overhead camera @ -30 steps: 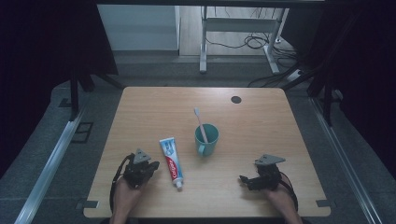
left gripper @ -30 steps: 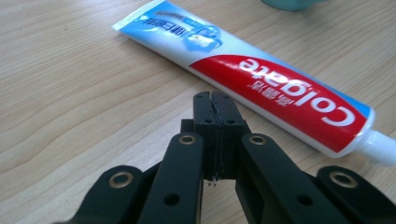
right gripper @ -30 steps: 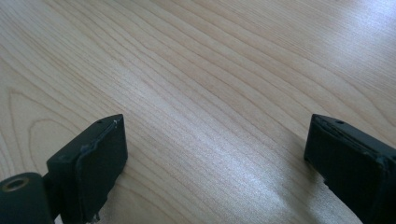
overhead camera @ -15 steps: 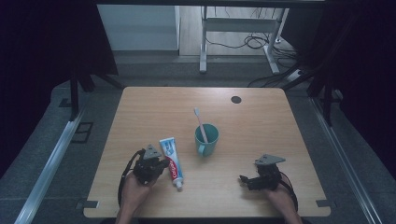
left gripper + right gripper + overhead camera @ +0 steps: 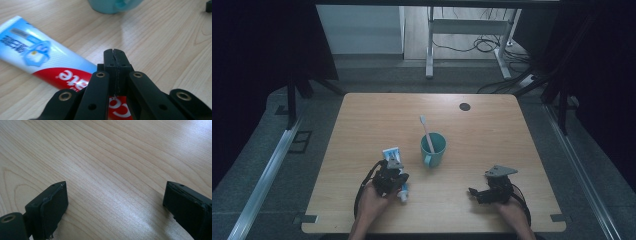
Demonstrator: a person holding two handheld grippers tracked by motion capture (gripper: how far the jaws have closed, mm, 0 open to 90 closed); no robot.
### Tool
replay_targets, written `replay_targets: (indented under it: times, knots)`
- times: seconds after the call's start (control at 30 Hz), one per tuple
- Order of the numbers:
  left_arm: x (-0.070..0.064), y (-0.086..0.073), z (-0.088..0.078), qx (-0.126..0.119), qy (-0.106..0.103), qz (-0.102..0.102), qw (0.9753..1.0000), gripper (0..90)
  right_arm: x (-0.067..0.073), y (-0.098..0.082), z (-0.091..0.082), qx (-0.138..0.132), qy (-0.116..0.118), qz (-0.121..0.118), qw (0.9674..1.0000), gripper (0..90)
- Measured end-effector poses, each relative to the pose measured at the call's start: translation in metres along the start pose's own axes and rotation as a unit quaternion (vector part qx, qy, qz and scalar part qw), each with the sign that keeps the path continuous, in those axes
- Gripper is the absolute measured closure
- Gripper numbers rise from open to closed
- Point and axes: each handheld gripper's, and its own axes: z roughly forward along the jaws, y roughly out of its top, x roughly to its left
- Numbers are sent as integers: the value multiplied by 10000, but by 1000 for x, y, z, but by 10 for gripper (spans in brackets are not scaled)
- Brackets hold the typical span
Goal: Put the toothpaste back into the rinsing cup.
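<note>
A white, blue and red toothpaste tube (image 5: 391, 152) (image 5: 37, 50) lies on the wooden table (image 5: 377, 120), left of a teal cup (image 5: 433, 148) that holds a white toothbrush (image 5: 427, 132). My left gripper (image 5: 393, 172) (image 5: 115, 53) hangs over the tube's red lower half, pointing toward the cup (image 5: 112, 5). Its jaws are shut together with nothing between them. I cannot tell if they touch the tube. My right gripper (image 5: 474, 192) (image 5: 115, 202) rests low over bare wood at the front right, jaws open wide and empty.
A dark round cable hole (image 5: 464, 106) sits near the table's far right corner. Beyond the far edge stand a desk frame (image 5: 429, 45) and loose cables (image 5: 484, 45) on the floor. Dark curtains flank both sides.
My left gripper has moved right, from beside the toothpaste tube to over its lower half, covering part of it. The right gripper, cup and toothbrush have not moved.
</note>
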Motion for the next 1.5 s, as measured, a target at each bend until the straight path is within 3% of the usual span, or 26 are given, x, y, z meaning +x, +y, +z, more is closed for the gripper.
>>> replay_targets:
  times: [0.2, 0.6, 0.87, 1.5]
  knots:
    - [-7, 2, 3, 174, 157, 182, 9996, 894, 0, 0, 0, -1, 0, -1, 10000, 56]
    - [0, -5, 0, 304, 179, 49, 9994, 891, 0, 0, 0, -5, -1, -4, 10000, 56]
    - [7, -10, -5, 444, 317, 3, 9985, 885, 0, 0, 0, -4, 0, -3, 10000, 56]
    - [28, -20, -18, 516, 512, -124, 9973, 870, 0, 0, 0, -2, 2, -4, 10000, 56]
